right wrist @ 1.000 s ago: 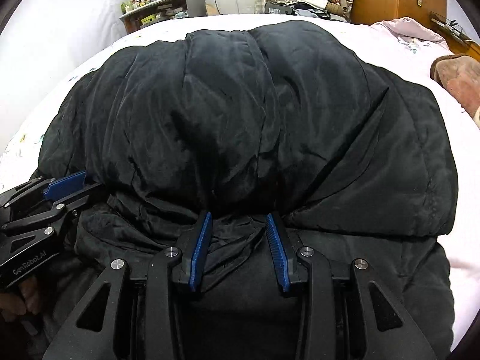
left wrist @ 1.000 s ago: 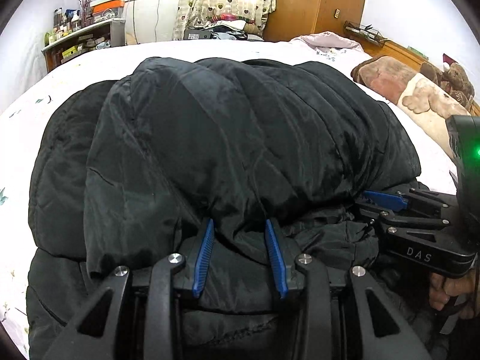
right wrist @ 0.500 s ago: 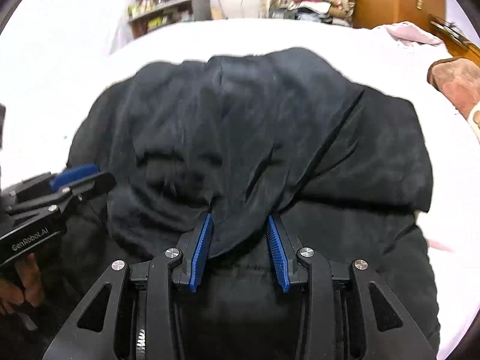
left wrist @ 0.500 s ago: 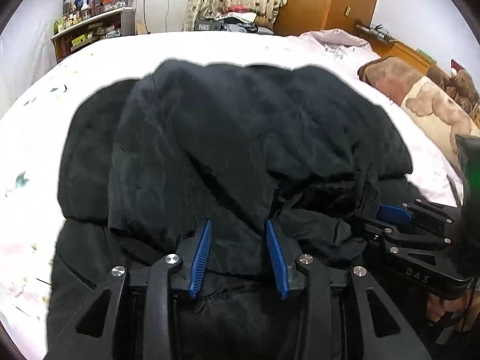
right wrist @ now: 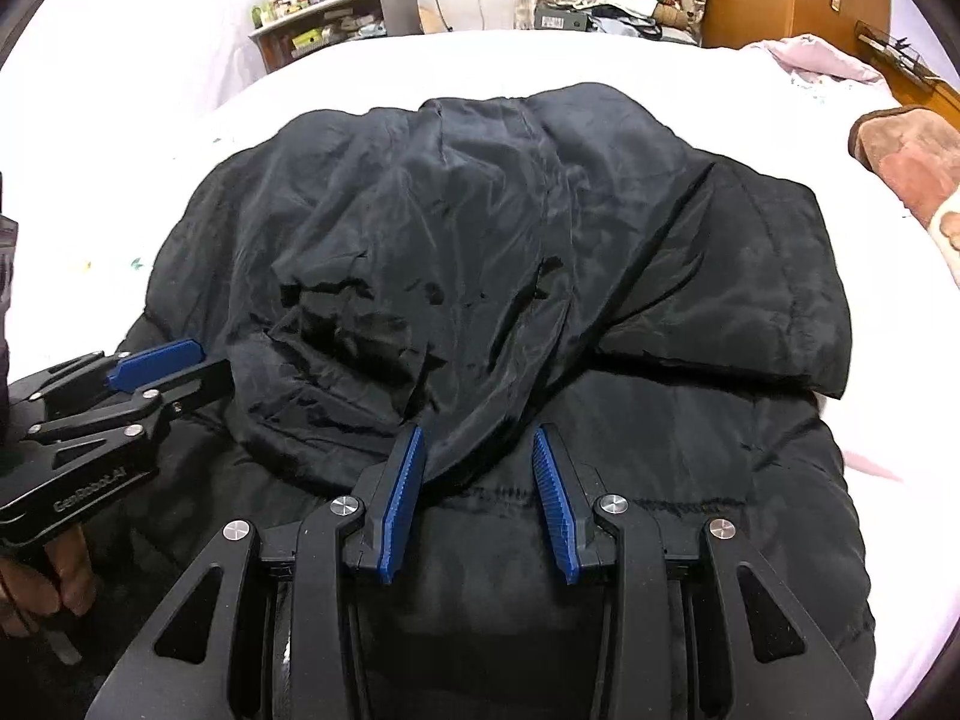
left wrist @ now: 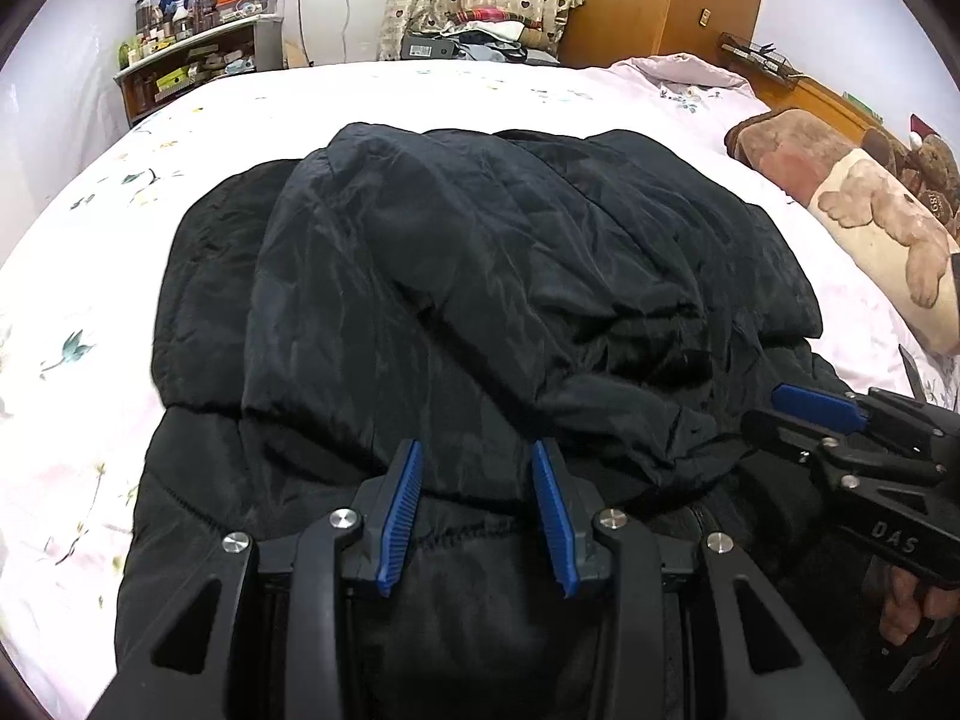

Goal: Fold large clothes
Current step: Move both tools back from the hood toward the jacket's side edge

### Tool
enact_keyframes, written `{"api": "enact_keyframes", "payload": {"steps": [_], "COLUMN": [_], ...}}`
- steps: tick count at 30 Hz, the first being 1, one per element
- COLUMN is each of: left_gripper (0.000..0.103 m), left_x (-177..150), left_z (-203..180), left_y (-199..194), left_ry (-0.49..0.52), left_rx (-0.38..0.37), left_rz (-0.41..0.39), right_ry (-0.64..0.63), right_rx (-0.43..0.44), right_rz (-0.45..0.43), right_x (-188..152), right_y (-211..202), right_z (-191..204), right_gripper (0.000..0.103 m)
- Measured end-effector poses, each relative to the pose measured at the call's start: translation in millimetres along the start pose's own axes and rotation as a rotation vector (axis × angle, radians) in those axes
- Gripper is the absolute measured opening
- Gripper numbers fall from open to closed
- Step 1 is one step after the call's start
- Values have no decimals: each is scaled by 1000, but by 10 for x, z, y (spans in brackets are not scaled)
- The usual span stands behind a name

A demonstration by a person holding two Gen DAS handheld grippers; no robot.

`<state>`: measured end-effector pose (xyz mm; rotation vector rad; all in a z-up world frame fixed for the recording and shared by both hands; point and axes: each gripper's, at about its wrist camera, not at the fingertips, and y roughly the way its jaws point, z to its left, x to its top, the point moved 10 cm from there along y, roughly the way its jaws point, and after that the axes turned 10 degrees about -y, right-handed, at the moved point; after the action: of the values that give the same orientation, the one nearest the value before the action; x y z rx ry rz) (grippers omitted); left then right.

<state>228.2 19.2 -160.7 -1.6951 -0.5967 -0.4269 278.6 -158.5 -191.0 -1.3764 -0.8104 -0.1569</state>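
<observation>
A large black padded jacket (left wrist: 480, 270) lies on the white bed (left wrist: 420, 96), its upper layer folded over the lower part. My left gripper (left wrist: 474, 450) is shut on the near edge of that folded layer, which bunches between the blue pads. The same jacket (right wrist: 510, 228) fills the right wrist view, where my right gripper (right wrist: 477, 435) is shut on the edge further right, with creases running to its tips. Each view shows the other gripper alongside: the right gripper (left wrist: 762, 408) at the jacket's right, the left gripper (right wrist: 210, 360) at its left.
A brown teddy-bear cushion (left wrist: 852, 210) lies on the bed's right side. Beyond the bed stand a cluttered shelf (left wrist: 198, 60), a wooden wardrobe (left wrist: 660, 0) and piled clothes. A person's hand (left wrist: 906, 612) holds the right gripper. White sheet shows around the jacket.
Both grippers have risen and drawn back toward me. The bulging folded layer has sunk flatter onto the jacket, and more of the bed shows around it.
</observation>
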Motion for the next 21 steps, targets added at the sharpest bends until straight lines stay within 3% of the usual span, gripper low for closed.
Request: {"api": "enact_keyframes", "payload": {"steps": [21], "left_gripper": [40], "left_x": [-469], "left_z": [106], "left_y": [-1106], "left_ry": [-12], "left_rx": [-5], "left_rz": [-85], "right_ry": [30], "right_rx": [10], "right_rz": [-97], "right_x": [-478], "right_y": [-1059], "right_z": [167], "right_gripper": [39]}}
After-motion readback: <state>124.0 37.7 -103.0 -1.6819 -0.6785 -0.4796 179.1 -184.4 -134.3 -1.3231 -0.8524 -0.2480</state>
